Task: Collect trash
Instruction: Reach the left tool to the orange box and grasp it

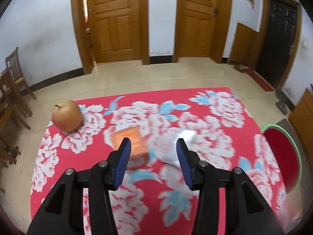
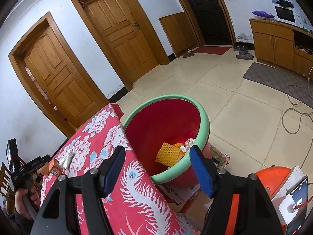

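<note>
Trash on the table: a crumpled white wrapper point(image 1: 174, 146) and a small orange box point(image 1: 133, 143) lie side by side on the red floral cloth point(image 1: 215, 101), near its middle. Motion blur hides which way the wrapper's long axis runs; the box sits with 1 corner toward the left wrist camera, its long side running away up the cloth. An apple point(image 1: 67, 115) stands well apart at the far left corner, stem tilted left.

The left gripper point(image 1: 153, 144) hovers above the 2 pieces, jaws partly apart and holding nothing; the box shows behind its left finger, the wrapper behind its right.

The right gripper point(image 2: 157, 152) hangs over the table's right edge, jaws wide and empty. Only its view looks into the bin point(image 2: 203, 117), red inside with a green rim, standing beside that edge: a yellow foam net point(image 2: 169, 153) and more scraps lie at the bottom. That view also shows the left hand point(image 2: 23, 197) on its tool at the far left, with the wrapper and box close by it. The left wrist view catches just a slice of the bin.

Tiled floor point(image 2: 225, 90) past the cloth's far edge is open up to 2 wooden doors point(image 1: 115, 19).
</note>
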